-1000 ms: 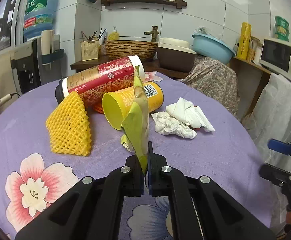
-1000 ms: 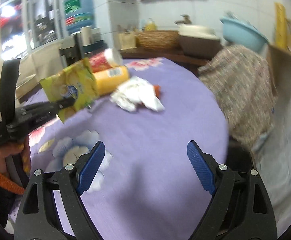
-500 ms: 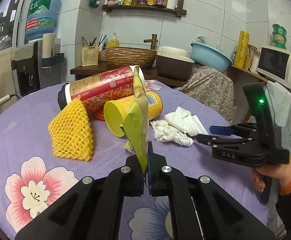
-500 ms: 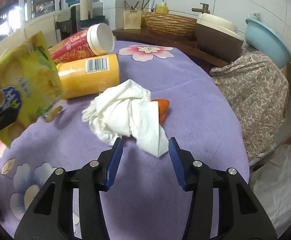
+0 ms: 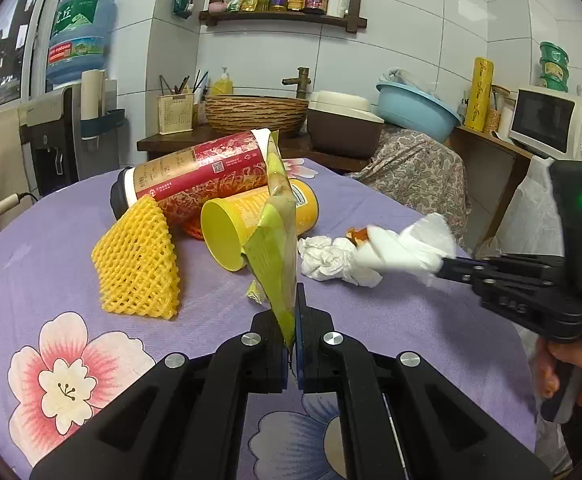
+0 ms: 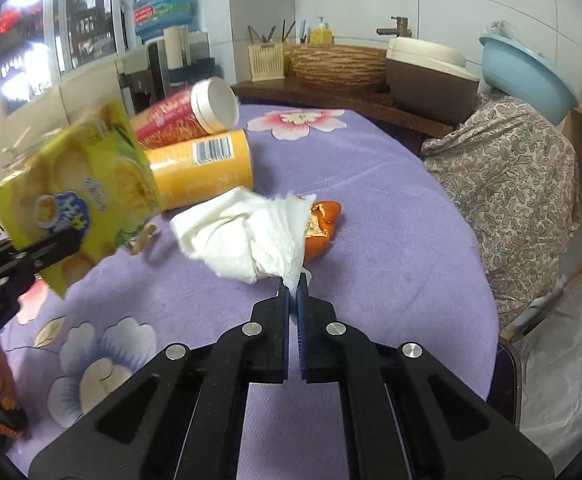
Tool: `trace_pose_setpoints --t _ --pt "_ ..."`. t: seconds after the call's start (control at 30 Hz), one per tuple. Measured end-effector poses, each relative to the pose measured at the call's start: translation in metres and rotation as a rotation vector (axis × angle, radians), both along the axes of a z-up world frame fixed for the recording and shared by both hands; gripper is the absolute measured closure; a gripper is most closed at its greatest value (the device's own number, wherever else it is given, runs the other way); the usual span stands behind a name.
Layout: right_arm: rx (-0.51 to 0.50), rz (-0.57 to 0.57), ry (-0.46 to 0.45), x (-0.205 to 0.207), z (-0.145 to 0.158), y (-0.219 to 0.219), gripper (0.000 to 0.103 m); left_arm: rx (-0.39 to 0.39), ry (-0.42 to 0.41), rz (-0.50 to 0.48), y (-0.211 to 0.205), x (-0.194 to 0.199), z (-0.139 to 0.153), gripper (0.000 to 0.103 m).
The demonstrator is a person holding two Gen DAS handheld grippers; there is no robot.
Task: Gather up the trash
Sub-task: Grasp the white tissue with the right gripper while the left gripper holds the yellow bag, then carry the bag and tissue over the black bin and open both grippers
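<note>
On the purple floral cloth (image 5: pixel 71 240), trash lies in a loose cluster. The left gripper (image 5: pixel 291 320) has its jaws clamped on the bottom corner of a yellow-green snack bag (image 5: pixel 275 240), which stands edge-on in its own view; the right wrist view shows the bag's printed face (image 6: pixel 79 196), slightly blurred, at 9 o'clock. The right gripper (image 6: pixel 293 284) has its jaws closed on a white tissue (image 6: pixel 251 236), crumpled and folded, lifted at its pinched end. In the left view the same tissue (image 5: pixel 411 244) stretches from the right gripper (image 5: pixel 447 264) toward a second crumpled wad (image 5: pixel 327 260) on the cloth. An orange peel (image 6: pixel 323 224) sits just behind the tissue, partly covered by it. At 11 o'clock in the left view a yellow foam net (image 5: pixel 135 256) leans against a red can (image 5: pixel 195 180) lying on its side; a yellow tube (image 5: pixel 251 220), also on its side, touches the can and is partly hidden by the bag. A small scrap (image 5: pixel 256 292) by the bag's base is hard to make out.
</note>
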State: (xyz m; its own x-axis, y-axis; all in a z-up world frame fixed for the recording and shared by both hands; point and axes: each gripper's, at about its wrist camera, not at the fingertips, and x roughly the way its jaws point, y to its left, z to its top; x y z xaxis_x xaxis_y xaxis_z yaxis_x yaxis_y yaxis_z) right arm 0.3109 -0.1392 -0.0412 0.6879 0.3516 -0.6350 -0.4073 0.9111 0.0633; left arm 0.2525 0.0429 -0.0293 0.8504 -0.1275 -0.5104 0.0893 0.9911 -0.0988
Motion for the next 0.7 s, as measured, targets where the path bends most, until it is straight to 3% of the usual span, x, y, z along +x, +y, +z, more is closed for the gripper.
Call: trace_pose_setpoints --t 0.33,0.7 --pt "0.108 -0.064 -0.046 -0.063 0.019 -0.054 0.099 0.005 -0.024 -0.053 -0.011 -0.007 0.001 0.1" --pt "0.133 -0.194 -0.06 -0.115 0.011 -0.13 0.099 0.014 -0.058 -0.158 -0.056 -0.028 0.019 0.1"
